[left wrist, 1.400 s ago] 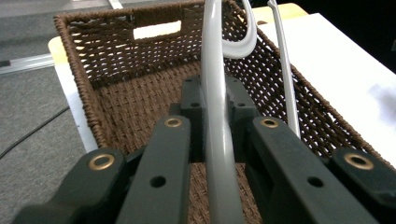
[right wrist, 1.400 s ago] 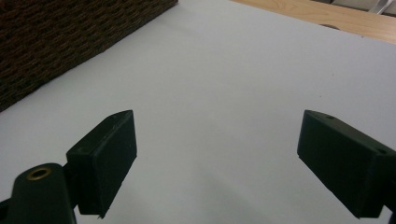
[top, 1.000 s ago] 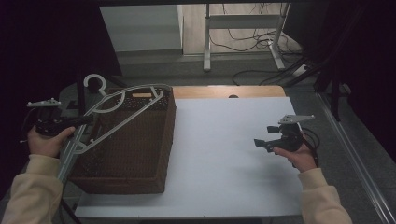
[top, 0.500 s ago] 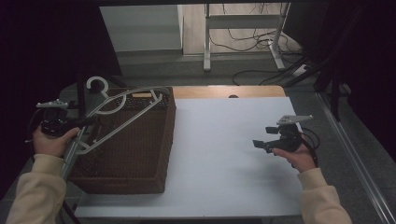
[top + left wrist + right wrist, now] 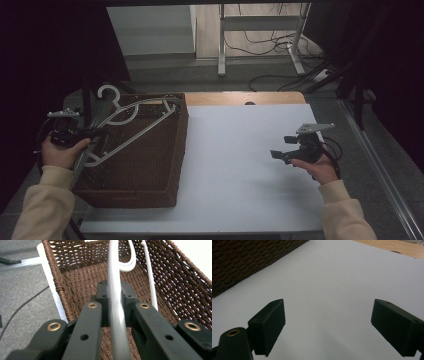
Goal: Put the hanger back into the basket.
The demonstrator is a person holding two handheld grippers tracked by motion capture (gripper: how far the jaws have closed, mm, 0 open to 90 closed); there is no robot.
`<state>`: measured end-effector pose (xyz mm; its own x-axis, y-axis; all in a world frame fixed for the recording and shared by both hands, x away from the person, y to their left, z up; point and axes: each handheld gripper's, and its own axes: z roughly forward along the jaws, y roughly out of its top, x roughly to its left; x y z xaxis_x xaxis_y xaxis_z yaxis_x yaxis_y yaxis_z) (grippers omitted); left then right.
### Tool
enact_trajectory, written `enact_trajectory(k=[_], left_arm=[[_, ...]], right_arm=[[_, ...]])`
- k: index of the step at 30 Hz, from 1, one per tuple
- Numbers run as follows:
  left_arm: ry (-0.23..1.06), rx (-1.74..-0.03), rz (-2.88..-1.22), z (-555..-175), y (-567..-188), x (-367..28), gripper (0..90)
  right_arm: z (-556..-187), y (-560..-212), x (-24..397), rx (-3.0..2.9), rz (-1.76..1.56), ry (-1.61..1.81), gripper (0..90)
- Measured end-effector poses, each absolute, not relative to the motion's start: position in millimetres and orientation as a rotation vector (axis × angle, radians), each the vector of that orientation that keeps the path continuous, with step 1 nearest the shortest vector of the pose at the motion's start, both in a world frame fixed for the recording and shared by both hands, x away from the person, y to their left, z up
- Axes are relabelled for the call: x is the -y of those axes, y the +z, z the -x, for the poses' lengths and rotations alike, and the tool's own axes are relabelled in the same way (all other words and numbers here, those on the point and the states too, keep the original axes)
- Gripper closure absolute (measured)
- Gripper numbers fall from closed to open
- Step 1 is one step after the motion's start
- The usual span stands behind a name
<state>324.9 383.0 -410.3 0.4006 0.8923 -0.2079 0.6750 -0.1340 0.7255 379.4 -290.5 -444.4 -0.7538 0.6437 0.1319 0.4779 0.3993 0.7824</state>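
Wicker basket (image 5: 145,165): landmark, on white table (image 5: 240,165). Left gripper (image 5: 115,300), over basket's left rim: jaws clamped on white hanger (image 5: 131,131). Right gripper (image 5: 328,322), well right of basket: jaws spread wide, empty.

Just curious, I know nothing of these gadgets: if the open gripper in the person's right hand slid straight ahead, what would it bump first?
Probably the wicker basket, after crossing bare white tabletop; the right gripper points toward it.

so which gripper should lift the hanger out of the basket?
Left. The left gripper is already shut on the hanger over the basket; the right gripper is open over the white table.
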Motion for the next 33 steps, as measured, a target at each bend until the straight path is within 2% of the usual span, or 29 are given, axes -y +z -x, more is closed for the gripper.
enact_trajectory(k=[9,13,14,15,16,18,24,33], left_arm=[[0.350,-1.352,-1.907,-318.5,-413.6,-374.6,80.8],[0.309,-1.376,-1.922,-319.4,-421.7,-371.2,80.4],[0.264,-1.379,-1.950,-321.1,-426.5,-368.3,77.5],[0.264,-1.379,-1.950,-321.1,-426.5,-368.3,70.5],[0.269,-1.371,-1.962,-321.3,-427.7,-366.7,70.5],[0.240,-1.352,-1.974,-321.8,-427.2,-365.7,51.9],[0.255,-1.317,-1.955,-318.3,-416.4,-364.0,36.3],[0.278,-1.203,-1.962,-310.3,-409.0,-346.5,23.2]], right_arm=[[-379.6,-444.9,289.7,-2.468,-0.998,1.277,12.5],[-379.4,-444.4,290.0,-2.466,-0.997,1.279,12.7],[-379.4,-444.4,290.2,-2.465,-0.999,1.279,12.7],[-379.4,-444.4,290.2,-2.465,-0.999,1.279,12.7],[-379.4,-444.5,290.1,-2.465,-1.000,1.278,12.7],[-379.5,-444.9,289.9,-2.469,-1.003,1.276,12.7],[-379.3,-444.4,290.0,-2.469,-0.998,1.278,12.6],[-379.5,-444.2,290.9,-2.466,-1.001,1.280,12.5]])
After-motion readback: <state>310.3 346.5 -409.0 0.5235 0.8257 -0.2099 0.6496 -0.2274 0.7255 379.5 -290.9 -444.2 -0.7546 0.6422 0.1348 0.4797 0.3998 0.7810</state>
